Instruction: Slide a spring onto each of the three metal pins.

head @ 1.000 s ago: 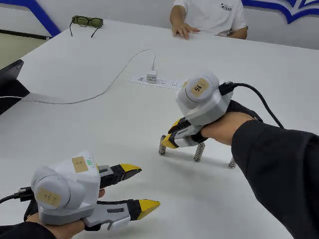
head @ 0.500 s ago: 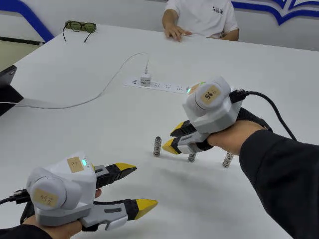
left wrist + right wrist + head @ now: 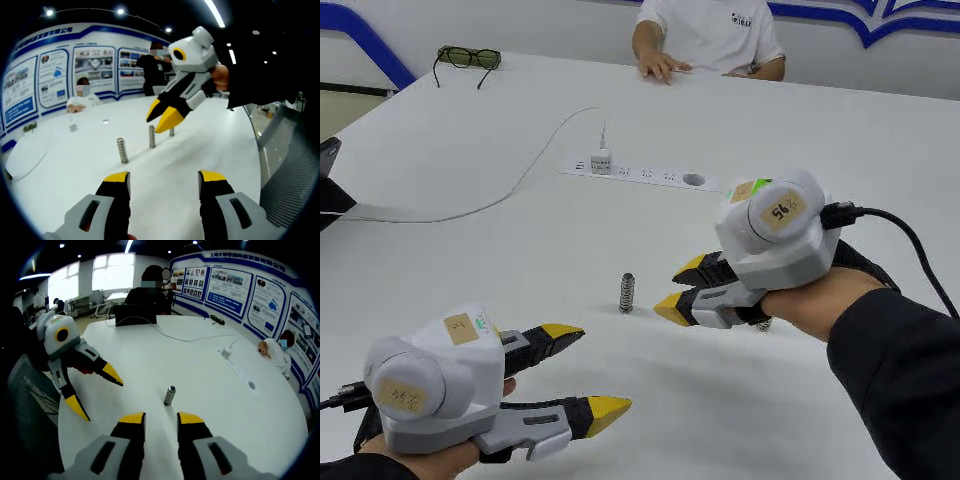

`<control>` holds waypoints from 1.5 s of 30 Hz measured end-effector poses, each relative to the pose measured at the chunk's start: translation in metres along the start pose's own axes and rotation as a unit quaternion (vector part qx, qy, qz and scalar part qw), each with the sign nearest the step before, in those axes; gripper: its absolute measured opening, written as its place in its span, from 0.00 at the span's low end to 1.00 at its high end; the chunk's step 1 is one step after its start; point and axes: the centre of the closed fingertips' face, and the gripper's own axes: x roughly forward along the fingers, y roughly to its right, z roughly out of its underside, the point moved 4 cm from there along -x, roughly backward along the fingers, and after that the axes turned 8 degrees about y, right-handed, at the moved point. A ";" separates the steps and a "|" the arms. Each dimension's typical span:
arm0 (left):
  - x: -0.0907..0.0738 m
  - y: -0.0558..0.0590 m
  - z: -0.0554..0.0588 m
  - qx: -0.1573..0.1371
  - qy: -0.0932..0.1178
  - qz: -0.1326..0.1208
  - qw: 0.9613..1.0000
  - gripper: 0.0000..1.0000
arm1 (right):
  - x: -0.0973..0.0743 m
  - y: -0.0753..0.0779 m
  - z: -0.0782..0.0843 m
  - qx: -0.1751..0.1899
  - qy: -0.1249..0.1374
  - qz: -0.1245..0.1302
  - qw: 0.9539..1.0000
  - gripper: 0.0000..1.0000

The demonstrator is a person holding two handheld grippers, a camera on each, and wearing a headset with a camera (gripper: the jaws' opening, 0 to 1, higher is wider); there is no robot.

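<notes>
**While the left gripper [image 3: 592,368] and right gripper [image 3: 680,287] hang parted, three springs [image 3: 151,136] stand upright**

Where the head view looks down the white surface [image 3: 470,250], a power strip [image 3: 640,174] lies across its middle. A white plug [image 3: 601,160] sits near the strip's left end, and a cable [image 3: 520,180] trails away to the left of it.

On the near side of the strip, the end spring [image 3: 627,292] stands upright, touched by nothing. The right gripper hovers nearer than the strip's right end, its jaws slightly spread with nothing between them and its yellow tips pointing toward that spring. A second spring [image 3: 763,325] peeps out from beneath it. The left gripper is well apart from the strip, to the near left, with its jaws spread wide and empty.

From the left gripper view, the three springs stand in a row on the surface. The pins inside them are too small to make out.

Beyond the strip, glasses [image 3: 468,58] lie toward the far left corner, and a seated person [image 3: 715,30] rests a hand [image 3: 658,66] on the far edge.
</notes>
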 end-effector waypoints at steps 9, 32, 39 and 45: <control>0.000 -0.001 -0.004 -0.006 0.007 -0.004 1.000 0.57 | -0.018 -0.006 0.011 0.022 0.018 0.012 1.000 0.28; -0.003 -0.003 -0.007 -0.012 0.012 -0.011 1.000 0.61 | -0.068 0.003 0.046 0.059 0.037 0.068 0.995 0.31; -0.003 -0.002 -0.006 -0.015 0.010 -0.013 1.000 0.61 | -0.085 0.012 0.058 0.070 0.043 0.093 0.992 0.33; -0.004 -0.003 -0.006 -0.017 0.009 -0.015 1.000 0.62 | -0.097 0.018 0.069 0.081 0.044 0.111 0.989 0.36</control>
